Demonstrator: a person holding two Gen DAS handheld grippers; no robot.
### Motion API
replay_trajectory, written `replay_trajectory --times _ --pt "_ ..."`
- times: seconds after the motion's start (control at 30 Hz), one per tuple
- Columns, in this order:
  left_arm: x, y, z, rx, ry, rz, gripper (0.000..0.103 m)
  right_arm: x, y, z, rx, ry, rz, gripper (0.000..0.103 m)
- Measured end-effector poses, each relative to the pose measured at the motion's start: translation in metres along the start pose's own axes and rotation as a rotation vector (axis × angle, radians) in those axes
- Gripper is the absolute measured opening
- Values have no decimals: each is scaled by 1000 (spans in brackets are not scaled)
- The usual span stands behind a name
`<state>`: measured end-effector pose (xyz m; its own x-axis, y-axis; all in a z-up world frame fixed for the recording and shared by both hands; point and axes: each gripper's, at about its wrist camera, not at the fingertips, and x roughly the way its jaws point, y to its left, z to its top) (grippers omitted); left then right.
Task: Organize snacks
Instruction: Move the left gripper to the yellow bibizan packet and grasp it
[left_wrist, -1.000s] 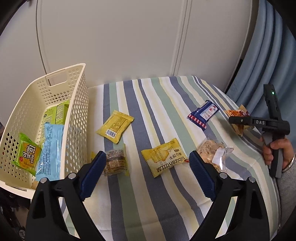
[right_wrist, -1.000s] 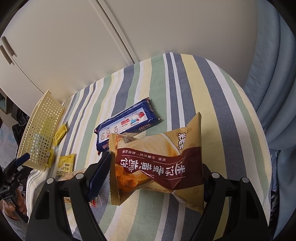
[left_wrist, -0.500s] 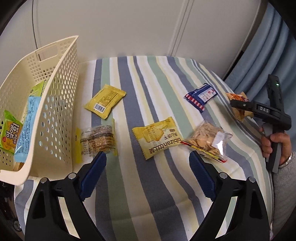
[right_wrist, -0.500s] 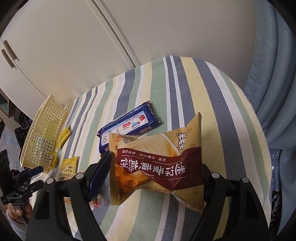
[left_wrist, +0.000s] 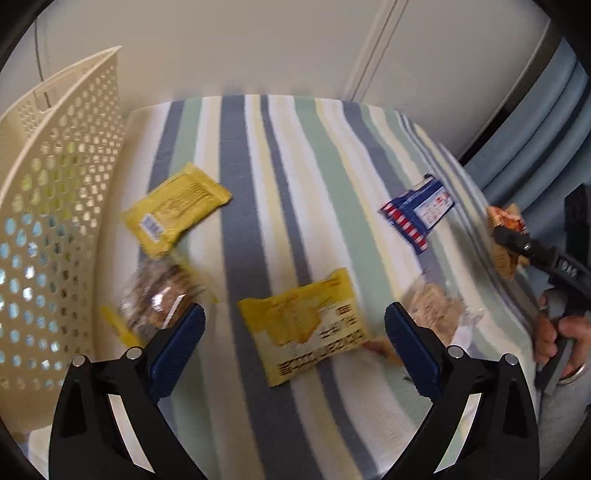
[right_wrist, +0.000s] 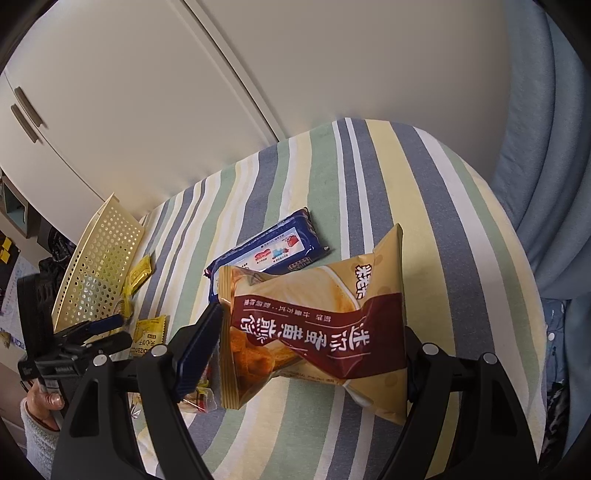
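Two tools: the right tool (right_wrist: 314, 343) grips a tan bag (right_wrist: 317, 328) above the striped bench (right_wrist: 424, 192); the left tool (left_wrist: 294, 325) gapes empty over a yellow packet (left_wrist: 306, 325) beside the basket (left_wrist: 55, 206).

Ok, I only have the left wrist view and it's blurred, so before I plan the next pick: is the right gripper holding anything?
Observer: Yes. The right gripper is shut on a tan and maroon bag, held across its width.
Operator: Anything close to that bag?
Observer: The blue pack lies flat on the cloth just beyond it; whether they touch, I cannot tell.
Operator: And how does my gripper look from that side?
Observer: The left gripper is open, right beside the basket wall.
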<state>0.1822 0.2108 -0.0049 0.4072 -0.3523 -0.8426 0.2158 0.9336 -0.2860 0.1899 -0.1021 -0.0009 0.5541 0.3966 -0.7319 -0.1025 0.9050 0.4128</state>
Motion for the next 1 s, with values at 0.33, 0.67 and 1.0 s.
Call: replay_trajectory --times 0.33,0.67,1.0 --pt "-11 -18 16 67 -47 -26 99 -5 -4 -1 1 -4 14 79" --pt "25 -24 0 99 113 37 99 -8 -5 -2 19 -15 21 79" --pt "47 -44 12 136 116 118 93 -10 -7 -2 29 -27 32 79"
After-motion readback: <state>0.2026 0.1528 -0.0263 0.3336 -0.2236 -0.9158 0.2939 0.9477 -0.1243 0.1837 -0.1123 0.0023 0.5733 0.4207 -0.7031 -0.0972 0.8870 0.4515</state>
